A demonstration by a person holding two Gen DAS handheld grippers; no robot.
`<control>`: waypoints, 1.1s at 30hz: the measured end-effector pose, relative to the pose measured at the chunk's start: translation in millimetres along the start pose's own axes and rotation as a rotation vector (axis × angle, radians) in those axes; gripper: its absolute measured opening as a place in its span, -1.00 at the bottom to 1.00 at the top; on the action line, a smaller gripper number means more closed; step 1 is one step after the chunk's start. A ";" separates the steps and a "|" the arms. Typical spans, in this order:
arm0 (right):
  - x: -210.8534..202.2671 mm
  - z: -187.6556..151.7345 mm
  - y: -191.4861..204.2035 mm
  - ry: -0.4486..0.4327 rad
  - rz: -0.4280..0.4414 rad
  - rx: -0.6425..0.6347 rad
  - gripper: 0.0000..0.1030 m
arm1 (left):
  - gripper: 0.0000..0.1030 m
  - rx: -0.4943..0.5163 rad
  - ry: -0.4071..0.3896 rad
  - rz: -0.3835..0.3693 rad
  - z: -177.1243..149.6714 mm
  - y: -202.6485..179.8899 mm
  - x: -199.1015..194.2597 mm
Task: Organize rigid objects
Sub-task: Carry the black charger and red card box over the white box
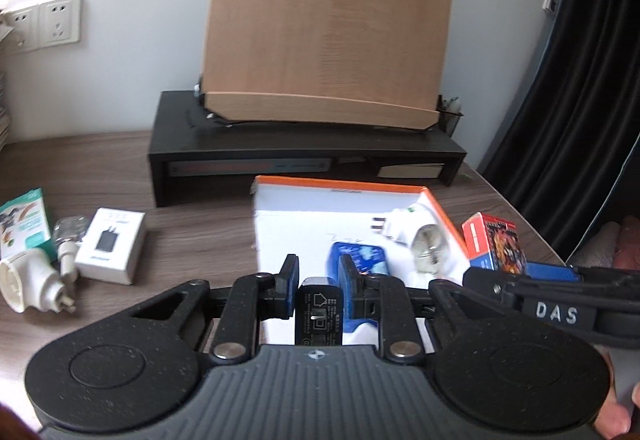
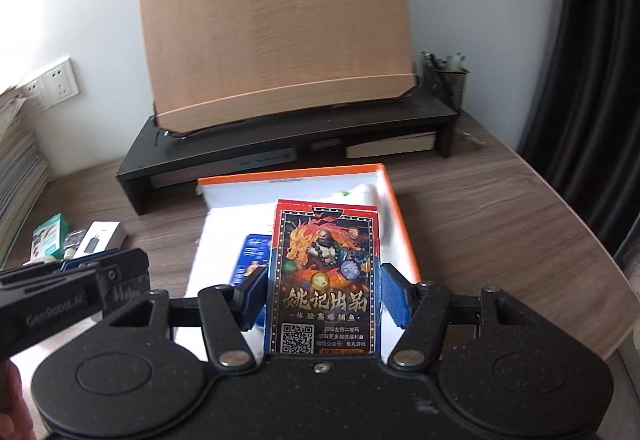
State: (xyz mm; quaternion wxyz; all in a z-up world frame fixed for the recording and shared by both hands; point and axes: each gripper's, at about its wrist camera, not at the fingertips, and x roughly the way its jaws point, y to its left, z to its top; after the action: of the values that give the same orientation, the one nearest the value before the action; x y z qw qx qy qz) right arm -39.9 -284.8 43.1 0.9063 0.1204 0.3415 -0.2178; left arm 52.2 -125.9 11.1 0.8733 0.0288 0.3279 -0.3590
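Observation:
An open orange-rimmed white box (image 1: 440, 212) (image 2: 394, 208) lies on the wooden desk. Inside it are a blue card pack (image 1: 362, 258) (image 2: 250, 252) and a white plug adapter (image 1: 416, 236). My left gripper (image 1: 318, 280) is shut on a black charger (image 1: 319, 314) and holds it over the box's near edge. My right gripper (image 2: 322, 294) is shut on a red and blue playing-card box (image 2: 322, 280) (image 1: 496, 242) over the box; its body (image 1: 560, 304) shows at the right of the left wrist view.
On the desk to the left lie a white charger box (image 1: 110, 246), a white plug adapter (image 1: 32, 282), a small clear-wrapped item (image 1: 70, 230) and a green-white packet (image 1: 22, 220). A black monitor riser (image 1: 304, 148) with a wooden book stand (image 1: 324, 28) stands behind. Dark curtain at the right.

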 end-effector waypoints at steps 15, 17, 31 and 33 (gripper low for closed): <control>-22.8 -5.2 -26.4 -0.009 0.026 0.000 0.41 | -0.55 0.043 0.006 0.028 8.4 -47.2 7.5; -22.8 -4.9 -26.6 -0.008 0.031 -0.005 0.41 | -0.55 0.040 0.004 0.036 8.7 -48.6 6.0; -15.1 -1.8 -21.2 0.005 0.066 -0.028 0.41 | -0.55 0.022 -0.005 0.070 11.5 -44.9 4.9; -13.7 -1.4 -21.3 0.007 0.069 -0.028 0.41 | -0.55 0.023 -0.006 0.073 11.8 -44.5 5.4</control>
State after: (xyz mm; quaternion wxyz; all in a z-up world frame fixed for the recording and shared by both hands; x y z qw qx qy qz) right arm -60.1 -298.6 49.8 0.9138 0.1200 0.3431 -0.1813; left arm 32.8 -165.5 25.5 0.8864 0.0497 0.3200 -0.3309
